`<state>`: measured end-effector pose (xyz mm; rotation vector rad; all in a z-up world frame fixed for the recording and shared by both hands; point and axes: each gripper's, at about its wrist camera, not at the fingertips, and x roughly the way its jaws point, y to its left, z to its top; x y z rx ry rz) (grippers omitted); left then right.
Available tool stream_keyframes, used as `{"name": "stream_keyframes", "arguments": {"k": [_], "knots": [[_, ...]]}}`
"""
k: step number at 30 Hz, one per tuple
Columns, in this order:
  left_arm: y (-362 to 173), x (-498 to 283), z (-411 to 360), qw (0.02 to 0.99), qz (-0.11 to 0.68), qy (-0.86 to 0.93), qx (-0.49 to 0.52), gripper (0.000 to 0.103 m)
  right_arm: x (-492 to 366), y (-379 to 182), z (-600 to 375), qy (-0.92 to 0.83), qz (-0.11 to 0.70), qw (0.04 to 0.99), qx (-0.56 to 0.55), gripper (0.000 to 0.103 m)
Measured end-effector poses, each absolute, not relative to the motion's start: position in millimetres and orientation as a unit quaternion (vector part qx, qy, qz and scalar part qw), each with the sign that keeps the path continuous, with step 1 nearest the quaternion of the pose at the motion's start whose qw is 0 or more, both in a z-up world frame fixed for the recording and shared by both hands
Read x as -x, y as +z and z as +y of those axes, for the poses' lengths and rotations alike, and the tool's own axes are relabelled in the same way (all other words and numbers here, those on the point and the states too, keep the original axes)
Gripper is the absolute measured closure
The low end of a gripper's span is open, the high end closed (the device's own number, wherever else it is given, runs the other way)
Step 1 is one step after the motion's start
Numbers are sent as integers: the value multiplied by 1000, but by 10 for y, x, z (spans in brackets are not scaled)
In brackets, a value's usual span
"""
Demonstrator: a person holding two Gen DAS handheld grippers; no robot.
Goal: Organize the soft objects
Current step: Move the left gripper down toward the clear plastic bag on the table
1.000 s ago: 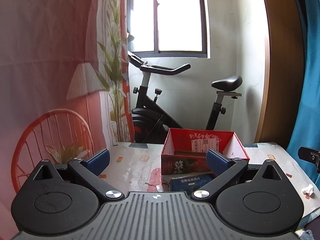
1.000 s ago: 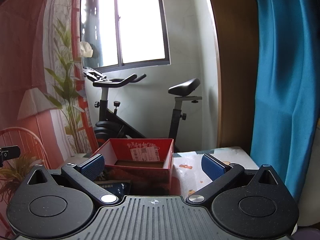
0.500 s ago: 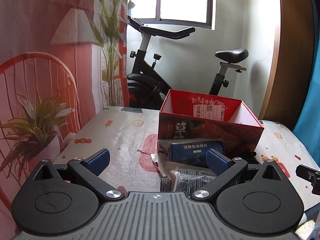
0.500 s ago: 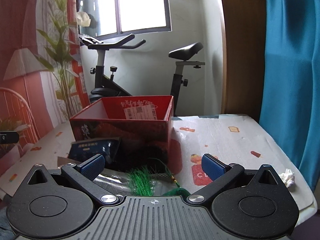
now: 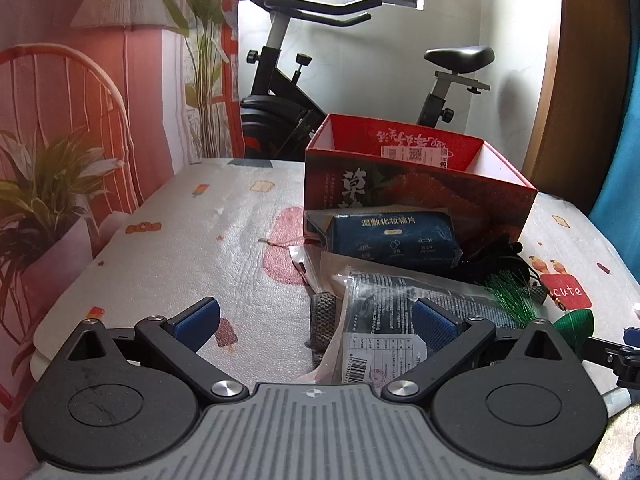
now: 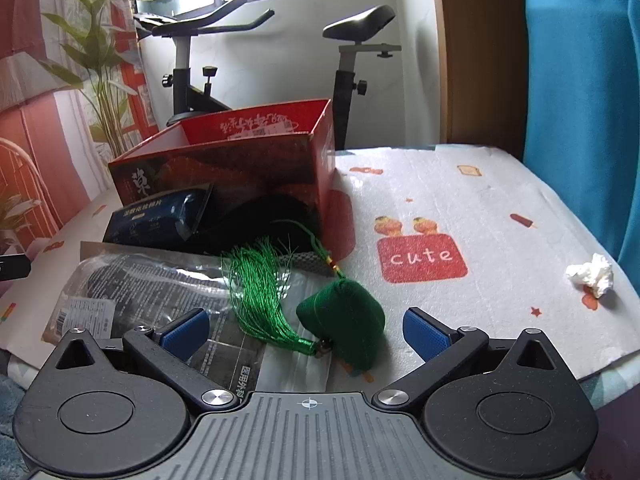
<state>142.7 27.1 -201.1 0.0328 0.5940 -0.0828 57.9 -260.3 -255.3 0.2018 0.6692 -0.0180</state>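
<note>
Table [image 6: 480, 200] w/ printed foam cover is carrying everything; nothing else is bearing task items.

Box [image 5: 400, 184], red, open-topped, is standing toward the far side of the table. Its interior as far as visible is showing only walls and a label; no soft item is seen lying inside, though the floor of the box is hidden. Judgement: sorting is not yet begun, or barely.

Items are all lying outside, in front of the box, on its near side:
- Clear bag [image 5: 400, 320] w/ dark printed contents is lying flat, nearest the camera, well in front of the box.
- Blue pack [image 5: 394, 236] is leaning against the box front, touching it.
- Black bundle [image 6: 272, 220] is sitting against the box's front corner, beside the blue pack; what it is, cannot tell.
- Green pouch [image 6: 344, 320] w/ tassel [image 6: 260, 292] is lying in front of the box, tassel spreading over the clear bag.
- Tissue wad [image 6: 592, 274] is lying well apart from the box, near the table's right edge.

Left gripper [image 5: 316, 320] is hovering w/ fingers spread wide, gripping nothing, clear bag partly between them. Right gripper [image 6: 306, 328] is likewise spread apart, empty, green pouch lying between its fingers.

Remaining: approx. all items are awaiting transfer into the box.
</note>
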Motion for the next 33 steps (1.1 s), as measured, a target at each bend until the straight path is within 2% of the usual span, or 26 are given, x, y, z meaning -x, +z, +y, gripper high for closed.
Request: {"name": "stream_keyframes", "arguments": {"k": [3, 6, 13, 22, 25, 28, 33], "knots": [[-2119, -1496, 274, 950, 308, -44, -11, 0, -654, -2661, -2573, 5, 351, 931, -100, 1], [-2212, -1572, 264, 946, 322, -41, -14, 0, -737, -2750, -2549, 16, 372, 922, -107, 9], [-2372, -1714, 223, 937, 346, -40, -17, 0, -850, -2889, -2565, 41, 407, 903, -134, 9], [-2533, -1828, 151, 928, 366, -61, -13, 1, -955, -3018, -2620, 56, 433, 885, -162, 18], [-2564, -1847, 125, 927, 369, -66, -14, 3, -1006, -3065, -2631, 63, 443, 878, -171, 18], [-2581, -1894, 137, 924, 376, -66, -8, 12, -1048, -3086, -2630, 67, 445, 876, -172, 17], [-2597, -1957, 163, 921, 384, -72, 6, 13, -1125, -3091, -2619, 77, 445, 876, -169, 15]]}}
